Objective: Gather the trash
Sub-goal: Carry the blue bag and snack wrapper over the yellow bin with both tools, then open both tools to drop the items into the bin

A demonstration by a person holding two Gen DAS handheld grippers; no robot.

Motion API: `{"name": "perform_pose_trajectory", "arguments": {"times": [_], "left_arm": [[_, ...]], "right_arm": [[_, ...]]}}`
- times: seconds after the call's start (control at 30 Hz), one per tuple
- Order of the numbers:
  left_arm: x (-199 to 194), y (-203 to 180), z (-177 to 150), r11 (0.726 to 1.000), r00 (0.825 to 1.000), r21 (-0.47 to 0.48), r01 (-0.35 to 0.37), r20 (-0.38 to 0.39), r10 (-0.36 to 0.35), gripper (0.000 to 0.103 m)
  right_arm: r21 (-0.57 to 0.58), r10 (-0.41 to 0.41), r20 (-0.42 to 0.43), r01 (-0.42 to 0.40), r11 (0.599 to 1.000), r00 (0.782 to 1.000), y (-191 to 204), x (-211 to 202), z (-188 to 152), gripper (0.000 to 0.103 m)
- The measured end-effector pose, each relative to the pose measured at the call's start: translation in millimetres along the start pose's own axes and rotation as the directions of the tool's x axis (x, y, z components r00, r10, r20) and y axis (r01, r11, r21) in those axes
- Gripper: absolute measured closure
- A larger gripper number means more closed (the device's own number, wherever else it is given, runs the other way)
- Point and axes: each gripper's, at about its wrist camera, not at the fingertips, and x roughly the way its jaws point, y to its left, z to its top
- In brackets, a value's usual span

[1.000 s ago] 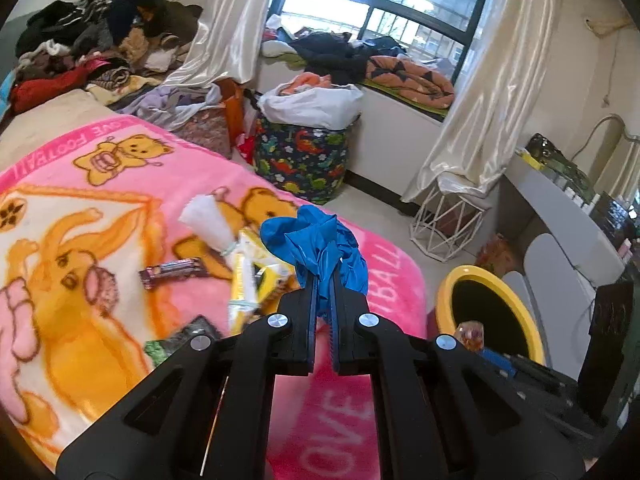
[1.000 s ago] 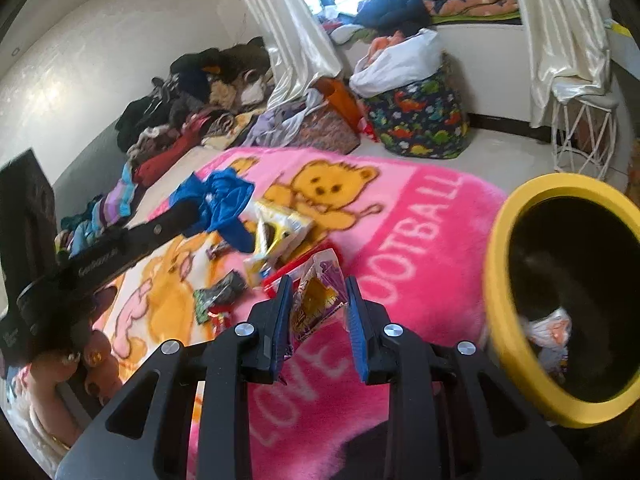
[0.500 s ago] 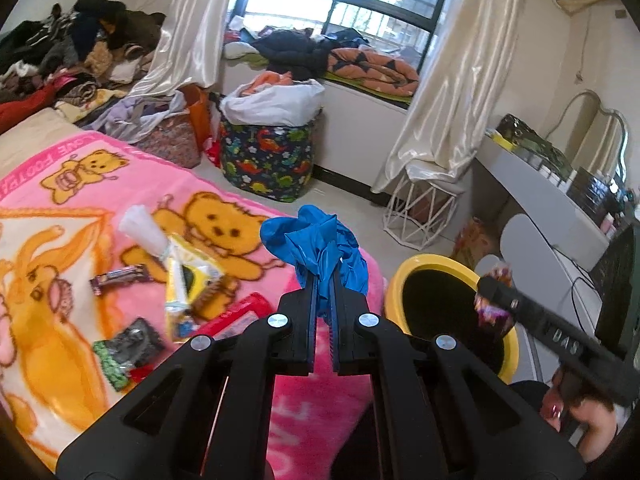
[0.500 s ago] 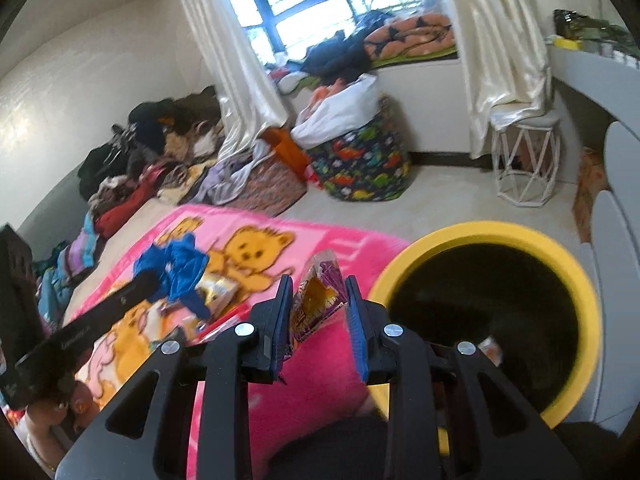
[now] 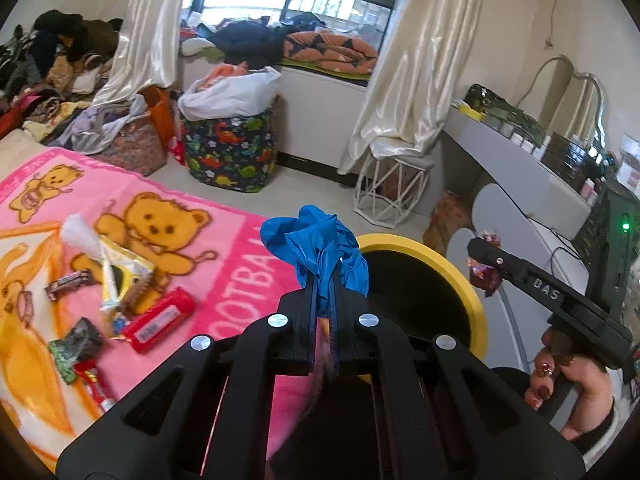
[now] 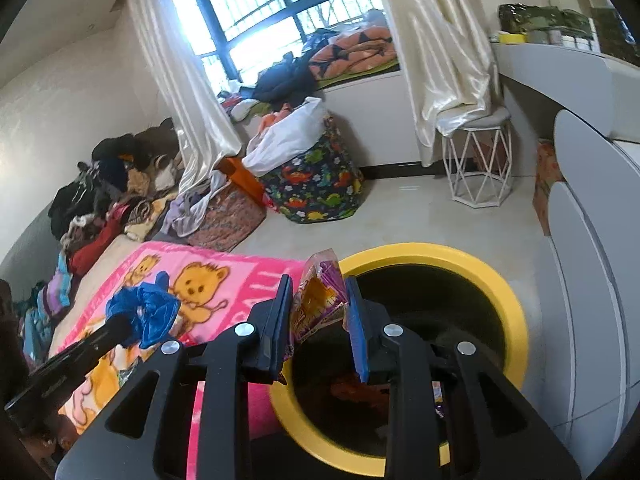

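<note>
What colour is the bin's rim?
Yellow; the bin is black inside. Clearest in the right wrist view.

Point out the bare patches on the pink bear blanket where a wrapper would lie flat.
Free: the pink lettered band between the red flat packet and the yellow-rimmed black bin, and the bear print above the litter. Crowded: the wrapper heap around the yellow-white packet, left of the red packet.

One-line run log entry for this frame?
left gripper: shut on blue bag | right gripper: snack wrapper between jaws, over yellow-rimmed bin | release pending
</note>
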Motion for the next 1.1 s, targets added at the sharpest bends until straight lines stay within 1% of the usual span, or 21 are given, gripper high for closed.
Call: {"name": "perform_pose_trajectory", "arguments": {"times": [0.13,0.23,0.37,0.47,0.6,0.77,0.83,0.97,1.1], "left_arm": [[7.0,-17.4,3.0,1.000,1.000,0.019,0.019,-0.005,-0.019,0.101],[15.7,-32.9,1.8,0.999,0.999,0.036,0.033,-0.021,-0.033,0.101],[26.3,-53.8,-4.0,0.995,0.998,0.095,0.043,-0.045,-0.039,0.101],[32.0,-64.6,-9.0,0.992,0.998,0.118,0.046,-0.056,-0.039,0.101],[38.9,-76.8,-14.5,0.989,0.997,0.137,0.060,-0.062,-0.052,0.101],[54.8,-89.3,-30.2,0.984,0.992,0.159,0.078,-0.110,-0.061,0.101],[60.3,-92.3,-35.8,0.984,0.989,0.153,0.090,-0.129,-0.071,0.101],[68.1,-103.4,-43.2,0.978,0.986,0.177,0.106,-0.145,-0.080,0.101],[74.7,-106.9,-47.3,0.977,0.983,0.176,0.119,-0.160,-0.091,0.101]], "right_arm": [[0.019,-0.019,-0.001,0.019,1.000,1.000,-20.4,-0.1,-1.7,0.078],[0.058,-0.016,-0.001,0.016,0.998,1.000,-34.0,-2.3,-1.0,0.078],[0.074,-0.030,0.011,0.029,0.997,0.999,-49.1,-5.3,1.3,0.078],[0.103,-0.027,0.006,0.026,0.994,1.000,-61.0,-5.1,0.6,0.078],[0.118,-0.028,-0.004,0.029,0.993,1.000,-69.9,-5.4,1.8,0.078],[0.151,-0.024,0.000,0.024,0.988,1.000,-79.7,-6.4,7.3,0.078],[0.161,-0.024,0.000,0.024,0.987,1.000,-85.2,-7.0,7.8,0.078],[0.193,-0.039,0.000,0.038,0.980,0.999,-100.0,-8.5,6.4,0.078],[0.215,-0.046,-0.007,0.047,0.976,0.999,-110.8,-5.1,6.0,0.078]]}}
